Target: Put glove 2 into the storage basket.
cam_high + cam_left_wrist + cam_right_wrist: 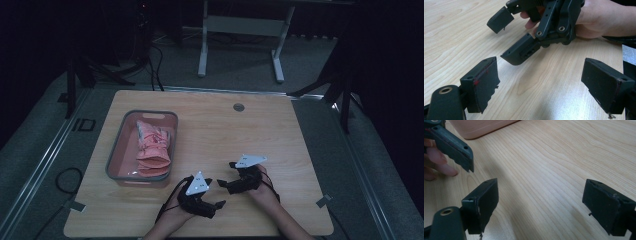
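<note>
**Two grippers hovering empty over the near worktop**

Two hand-held grippers are sitting low at the near edge of the wooden worktop (225, 125), close together and angled toward one another. The left gripper (216, 204) is resting near the front edge, its jaws standing spread with nothing between them; in its own view bare wood is showing through the wide gap between the two black pads. The right gripper (226, 174) is lying just to the right and a little farther in, its jaws likewise spread wide and gripping nothing, with only wood grain lying between them in its own view. From the left gripper view the right hand (596, 20) is wrapping around its tool, tips pointing down toward the board, just clear of the left one.

Farther left, a grey tray (116, 150) is sitting on the worktop, well apart from both grippers. A pink folded cloth (152, 150) is lying inside it, bunched toward the tray's right side. A small round grommet (238, 107) is showing near the far edge.
</note>
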